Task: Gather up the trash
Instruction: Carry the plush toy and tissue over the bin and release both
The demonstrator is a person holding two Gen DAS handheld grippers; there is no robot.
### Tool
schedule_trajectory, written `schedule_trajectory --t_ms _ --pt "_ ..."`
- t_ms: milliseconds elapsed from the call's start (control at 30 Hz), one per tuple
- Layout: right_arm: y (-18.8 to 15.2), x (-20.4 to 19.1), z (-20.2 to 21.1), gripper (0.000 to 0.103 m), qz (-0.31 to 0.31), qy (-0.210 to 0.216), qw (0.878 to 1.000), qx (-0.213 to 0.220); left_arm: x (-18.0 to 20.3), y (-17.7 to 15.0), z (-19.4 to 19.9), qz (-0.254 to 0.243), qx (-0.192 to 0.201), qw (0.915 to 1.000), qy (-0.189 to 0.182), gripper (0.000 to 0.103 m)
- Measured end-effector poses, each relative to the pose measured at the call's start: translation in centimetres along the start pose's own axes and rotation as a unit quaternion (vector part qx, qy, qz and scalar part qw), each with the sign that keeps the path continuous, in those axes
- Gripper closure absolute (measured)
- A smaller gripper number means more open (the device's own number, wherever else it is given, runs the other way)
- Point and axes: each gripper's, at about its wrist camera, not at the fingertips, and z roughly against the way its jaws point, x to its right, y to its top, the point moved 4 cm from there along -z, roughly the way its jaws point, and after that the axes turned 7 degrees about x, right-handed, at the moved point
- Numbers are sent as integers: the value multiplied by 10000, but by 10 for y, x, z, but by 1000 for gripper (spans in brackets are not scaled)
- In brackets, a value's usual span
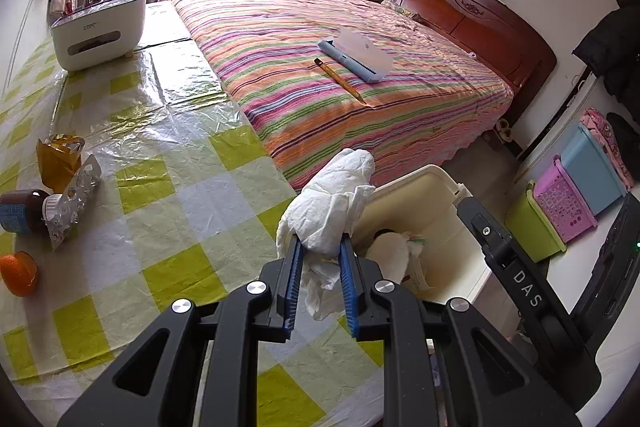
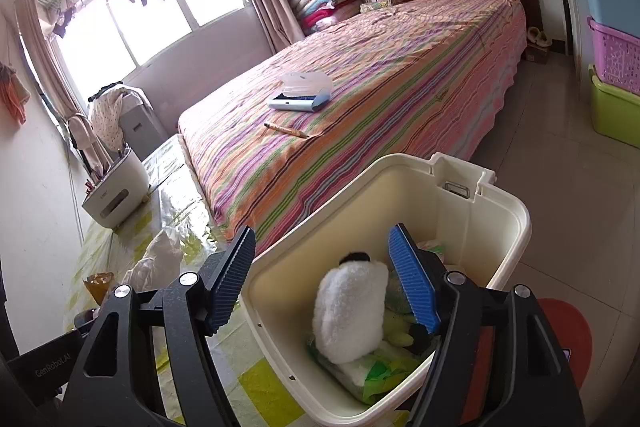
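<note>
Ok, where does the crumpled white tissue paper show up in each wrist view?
Left wrist: crumpled white tissue paper sits centre frame, pinched by the left gripper, beside the cream plastic bin.
Right wrist: it is lower left, behind the left finger.
Shared landmark: the striped bedspread.

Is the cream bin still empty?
No. The cream bin already holds a fluffy white item and some green and white scraps at its bottom.
</note>
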Motion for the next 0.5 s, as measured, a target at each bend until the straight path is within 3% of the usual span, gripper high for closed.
schedule_trajectory --t_ms 300,500 --pt "27 40 37 30 -1066 15 9877 1143 26 -1 -20 24 -206 9983 -540 85" --pt "32 50 44 29 -1237 54 9831 1346 53 -3 -36 -65 -319 9962 -805 85"
